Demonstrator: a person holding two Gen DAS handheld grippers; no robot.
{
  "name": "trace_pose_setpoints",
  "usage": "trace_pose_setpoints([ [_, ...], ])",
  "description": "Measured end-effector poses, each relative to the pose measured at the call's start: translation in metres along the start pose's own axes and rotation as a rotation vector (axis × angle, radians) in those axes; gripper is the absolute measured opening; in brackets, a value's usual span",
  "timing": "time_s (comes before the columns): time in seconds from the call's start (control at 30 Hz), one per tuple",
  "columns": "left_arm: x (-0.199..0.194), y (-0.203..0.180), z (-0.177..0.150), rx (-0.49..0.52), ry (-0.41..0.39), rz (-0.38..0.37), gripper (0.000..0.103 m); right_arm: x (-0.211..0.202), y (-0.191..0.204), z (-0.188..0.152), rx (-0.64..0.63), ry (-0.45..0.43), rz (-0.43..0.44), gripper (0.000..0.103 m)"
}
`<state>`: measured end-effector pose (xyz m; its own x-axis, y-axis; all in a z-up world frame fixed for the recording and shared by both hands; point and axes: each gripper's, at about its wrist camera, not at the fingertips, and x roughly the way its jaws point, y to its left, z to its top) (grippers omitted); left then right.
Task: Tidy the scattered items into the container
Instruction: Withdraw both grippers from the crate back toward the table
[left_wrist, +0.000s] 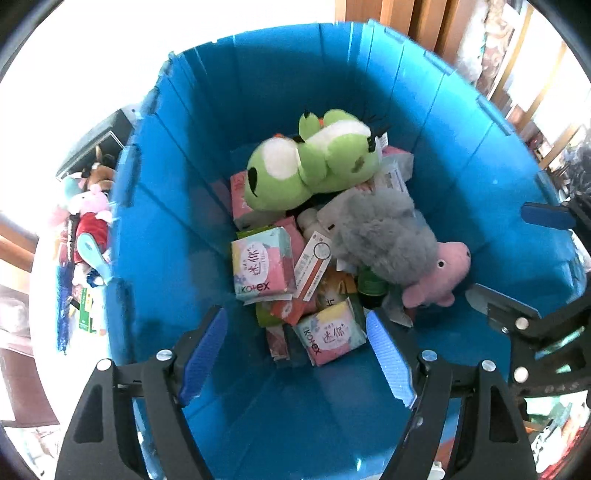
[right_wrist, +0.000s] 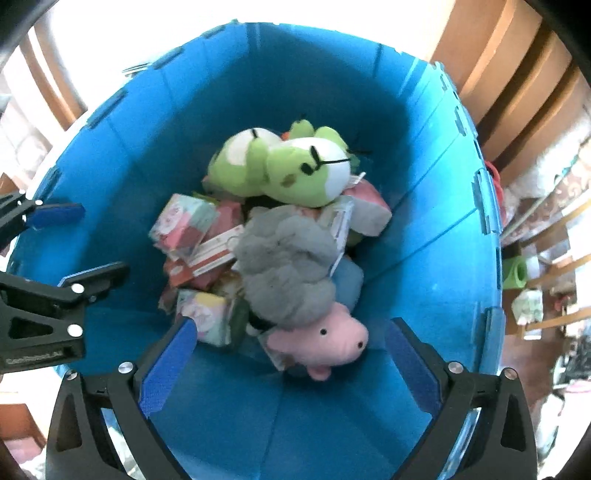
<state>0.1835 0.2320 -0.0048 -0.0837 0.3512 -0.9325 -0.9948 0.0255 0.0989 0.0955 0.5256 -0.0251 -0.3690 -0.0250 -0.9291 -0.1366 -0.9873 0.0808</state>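
Bright white glare fills the upper left of my left view; wooden panels (right_wrist: 524, 74) rise at the upper right of my right view; a cluttered shelf (right_wrist: 546, 280) sits at that view's right edge.

**Blown-out daylight above, deep blue shade in the bin**

Strong daylight floods in beyond the far rim of the blue container (left_wrist: 443, 122), whiting out the upper background in both views. Inside, the walls hold rich colour, darker just ahead of the left tool (left_wrist: 295, 350), where a soft shadow smudges the near left wall. Left wrist view is fairly crisp: print on the pink packets (left_wrist: 264, 264) reads clearly. Right wrist view is softer, with the green plush (right_wrist: 291, 166) and packets smeared by blur ahead of the right tool (right_wrist: 291, 362). Fisheye bowing curves the container's straight walls, and black vignette eats every corner.
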Motion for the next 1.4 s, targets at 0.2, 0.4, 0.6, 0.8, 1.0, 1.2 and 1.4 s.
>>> trace_pose_setpoints([
  [0.2,-0.039,0.025,-0.023,-0.012,-0.102,-0.021,0.077,-0.017,0.023,-0.001,-0.036,-0.049,-0.015,0.102],
  [0.4,-0.075,0.064,-0.055,-0.019,-0.231,0.013,0.077,-0.04,0.053,0.001,-0.045,-0.126,0.005,0.102],
  [0.6,-0.098,0.116,-0.088,-0.014,-0.333,0.067,0.078,-0.064,0.105,0.004,-0.051,-0.218,0.026,0.102],
  [0.8,-0.122,0.18,-0.129,-0.032,-0.468,0.12,0.078,-0.09,0.172,0.007,-0.039,-0.327,0.04,0.103],
  [1.0,-0.145,0.232,-0.178,-0.036,-0.624,0.132,0.086,-0.106,0.239,-0.003,0.045,-0.438,0.044,0.103],
  [1.2,-0.14,0.26,-0.206,-0.031,-0.722,0.138,0.102,-0.108,0.289,-0.027,0.154,-0.514,-0.002,0.103],
  [1.4,-0.12,0.271,-0.216,-0.084,-0.621,0.04,0.102,-0.107,0.324,-0.059,0.262,-0.57,-0.105,0.103],
])
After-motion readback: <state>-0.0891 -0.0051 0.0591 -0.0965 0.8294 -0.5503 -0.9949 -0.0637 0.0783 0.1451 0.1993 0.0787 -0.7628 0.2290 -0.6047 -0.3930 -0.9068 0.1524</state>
